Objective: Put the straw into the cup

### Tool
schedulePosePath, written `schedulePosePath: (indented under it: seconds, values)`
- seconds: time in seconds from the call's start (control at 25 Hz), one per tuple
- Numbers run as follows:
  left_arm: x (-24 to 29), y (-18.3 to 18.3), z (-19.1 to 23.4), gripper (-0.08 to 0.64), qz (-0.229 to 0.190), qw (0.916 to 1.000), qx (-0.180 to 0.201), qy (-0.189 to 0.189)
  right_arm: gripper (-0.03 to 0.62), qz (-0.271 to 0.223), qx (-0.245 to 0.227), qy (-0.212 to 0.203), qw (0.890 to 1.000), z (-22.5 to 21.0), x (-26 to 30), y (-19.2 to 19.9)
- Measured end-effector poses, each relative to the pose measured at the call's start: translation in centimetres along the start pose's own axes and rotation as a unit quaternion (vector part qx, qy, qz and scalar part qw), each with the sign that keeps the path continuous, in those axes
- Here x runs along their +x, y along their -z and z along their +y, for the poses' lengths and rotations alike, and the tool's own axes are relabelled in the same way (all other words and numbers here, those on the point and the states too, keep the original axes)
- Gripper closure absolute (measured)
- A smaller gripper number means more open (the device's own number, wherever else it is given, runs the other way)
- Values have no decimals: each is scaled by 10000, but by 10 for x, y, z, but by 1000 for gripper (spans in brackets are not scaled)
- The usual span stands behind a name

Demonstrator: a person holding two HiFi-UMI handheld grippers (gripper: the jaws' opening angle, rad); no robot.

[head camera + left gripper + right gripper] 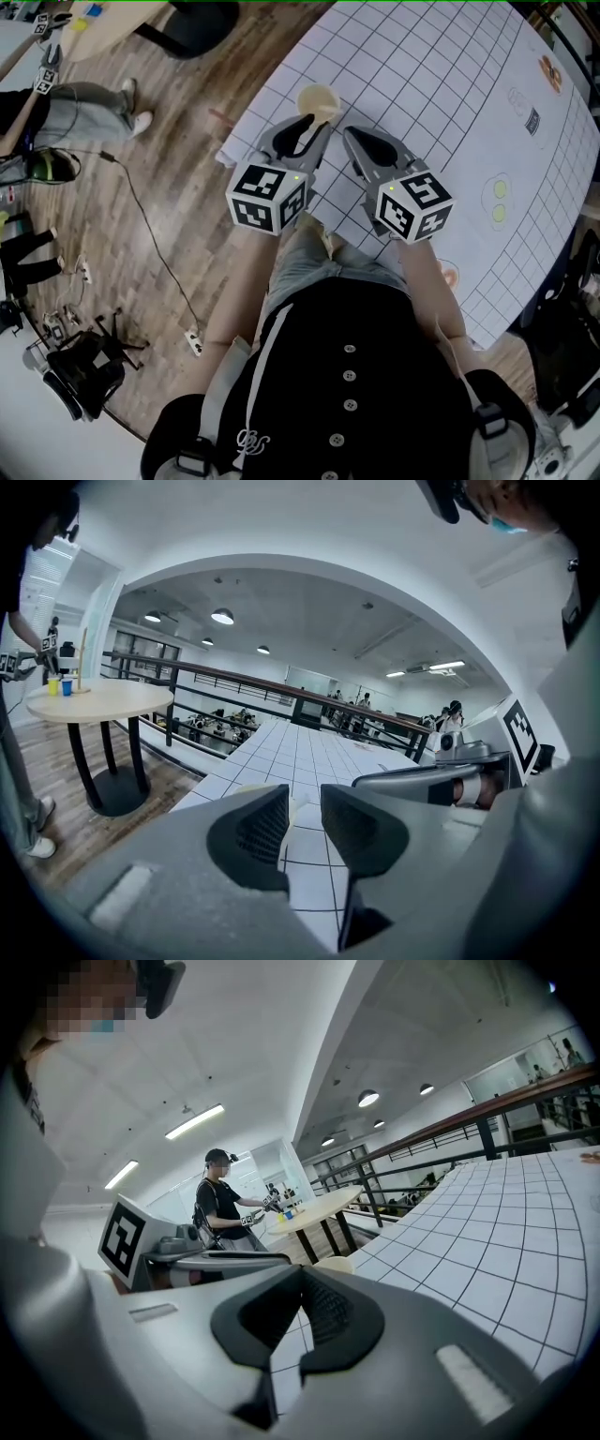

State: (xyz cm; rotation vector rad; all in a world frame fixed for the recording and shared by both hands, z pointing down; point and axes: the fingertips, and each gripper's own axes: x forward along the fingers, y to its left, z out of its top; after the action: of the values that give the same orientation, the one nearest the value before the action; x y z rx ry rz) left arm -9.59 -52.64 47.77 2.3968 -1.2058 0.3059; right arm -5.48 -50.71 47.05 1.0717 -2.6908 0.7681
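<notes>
A cream paper cup (317, 99) stands near the far left edge of the white gridded table sheet (441, 84). My left gripper (307, 124) hovers just in front of the cup. Its jaws stand apart with nothing between them. In the left gripper view the cup (294, 807) peeks out behind the left jaw of the left gripper (305, 797). My right gripper (352, 134) is beside it to the right, with its tips meeting and nothing seen in them. From the right gripper (301, 1273) the cup rim (335, 1264) shows just ahead. A thin reddish stick (223, 116) lies off the sheet's left edge; I cannot tell whether it is the straw.
The table edge runs close on the left, with wood floor, a cable (150, 225) and equipment (80, 370) beyond. A round wooden table (98, 698) with small cups stands farther off, and a person (217, 1206) with grippers is beside it. A dark railing (281, 691) lies beyond the table.
</notes>
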Motion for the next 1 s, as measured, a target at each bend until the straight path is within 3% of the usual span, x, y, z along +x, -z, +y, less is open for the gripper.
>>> schedulePosePath:
  seconds: [0.32,0.52,0.6,0.68,1.0]
  values:
    - [-23,3,-20,451,-170,9998,-62,31,594,49,-262,-94,9996,19,-13,-5]
    - [-35,14,-29,456,-214,9993,-300,102,594,115,-460,-161,9987,29,-17,-3]
    - [-38,19,-34,486,-237,9990,-345,152,594,135,-529,-200,9983,32,-19,-1]
    - [-42,24,-37,559,-226,9990,-346,157,594,152,-565,-236,9980,35,-21,1]
    - [-59,23,-57,561,-502,9962,-428,563,594,226,-709,-429,9963,54,-27,4]
